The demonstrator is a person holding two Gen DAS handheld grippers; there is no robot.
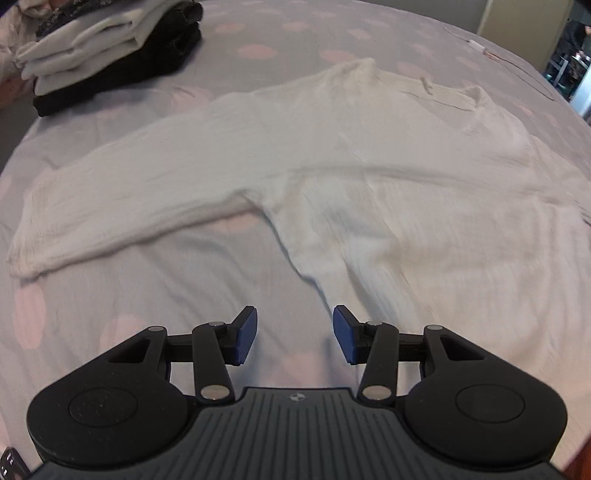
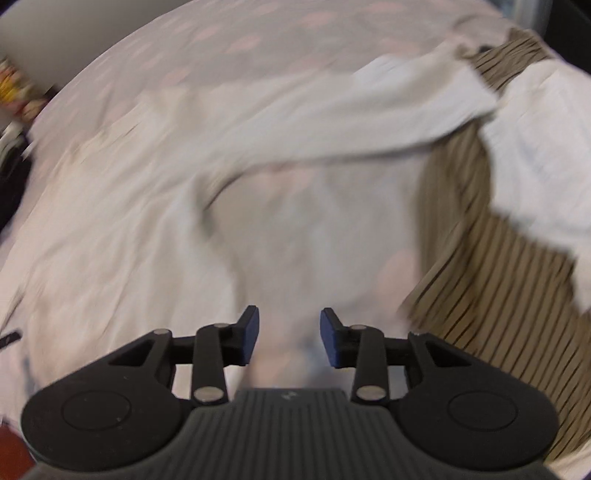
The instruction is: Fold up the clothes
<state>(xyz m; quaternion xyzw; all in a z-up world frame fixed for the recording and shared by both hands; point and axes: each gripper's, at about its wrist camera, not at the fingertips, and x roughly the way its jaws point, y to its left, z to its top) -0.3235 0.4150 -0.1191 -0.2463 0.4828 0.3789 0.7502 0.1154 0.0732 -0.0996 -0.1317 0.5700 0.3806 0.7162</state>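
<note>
A grey bedsheet with pale pink dots (image 1: 288, 33) is seen spread across the whole surface. At its far right edge, a thin cable with a small white connector (image 1: 476, 46) is noted. Blurred multicoloured items (image 2: 14, 92) are observed far left.

Your white long-sleeved knit top (image 1: 388, 177) lies spread on the dotted bed sheet (image 1: 184, 288), the stack of folded clothes (image 1: 110, 51) behind it to the left, the striped beige garment (image 2: 498, 266) on its right.

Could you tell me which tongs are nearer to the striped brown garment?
Right. The right tongs hover open just left of the striped brown garment; the left tongs face the white sweater, with no stripes in view.
</note>
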